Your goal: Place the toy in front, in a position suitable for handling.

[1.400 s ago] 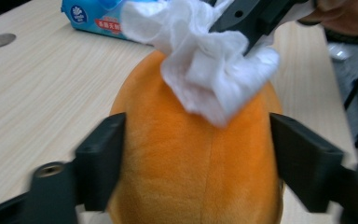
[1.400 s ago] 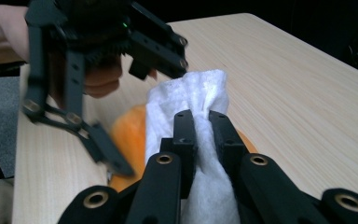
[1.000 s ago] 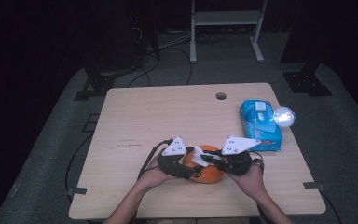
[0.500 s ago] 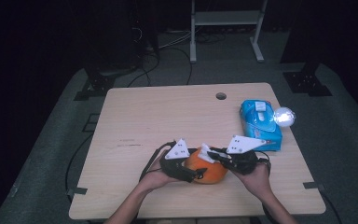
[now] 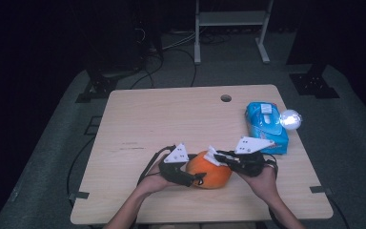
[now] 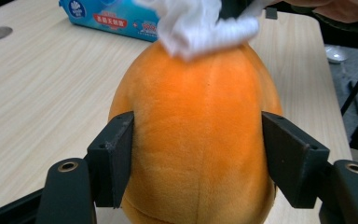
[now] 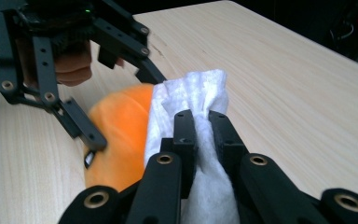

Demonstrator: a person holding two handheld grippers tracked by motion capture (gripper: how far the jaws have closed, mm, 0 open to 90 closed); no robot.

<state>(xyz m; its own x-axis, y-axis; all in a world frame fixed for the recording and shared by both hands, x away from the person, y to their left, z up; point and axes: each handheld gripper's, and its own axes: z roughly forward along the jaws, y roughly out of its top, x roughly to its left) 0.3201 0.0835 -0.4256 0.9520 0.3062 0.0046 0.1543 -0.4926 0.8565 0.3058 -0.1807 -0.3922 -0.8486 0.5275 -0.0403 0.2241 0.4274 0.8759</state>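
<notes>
I hold a claw in each hand over the near edge of the desk (image 5: 138,119), and between them lies the orange plush toy (image 5: 209,174), egg-shaped and soft. My left claw (image 6: 198,161) straddles its wide end: the two black jaws sit against its flanks, and they have just been closing in on it, so I read this as a light grip that steadies the toy, not a hard squeeze. My right claw (image 7: 203,126) is pinched narrow on a crumpled white wipe (image 7: 191,100), whose bunched end sticks out past the jaw tips.

What matters for the next move is this: in the left gripper view the toy's long axis runs straight away from my left claw, and the wipe rests on the far, narrower end. The right hand (image 5: 262,179) is therefore the one at the working end, coming in from the opposite side, with the wipe touching the plush. In my judgement a wiping stroke would run along that long axis toward the left claw, so the left grip has to hold against the push.

Well apart, by the far right edge of the desk, lies a blue pack of wipes (image 5: 265,126). Its red band carries white printed characters, too small and blurred for me to read.
</notes>
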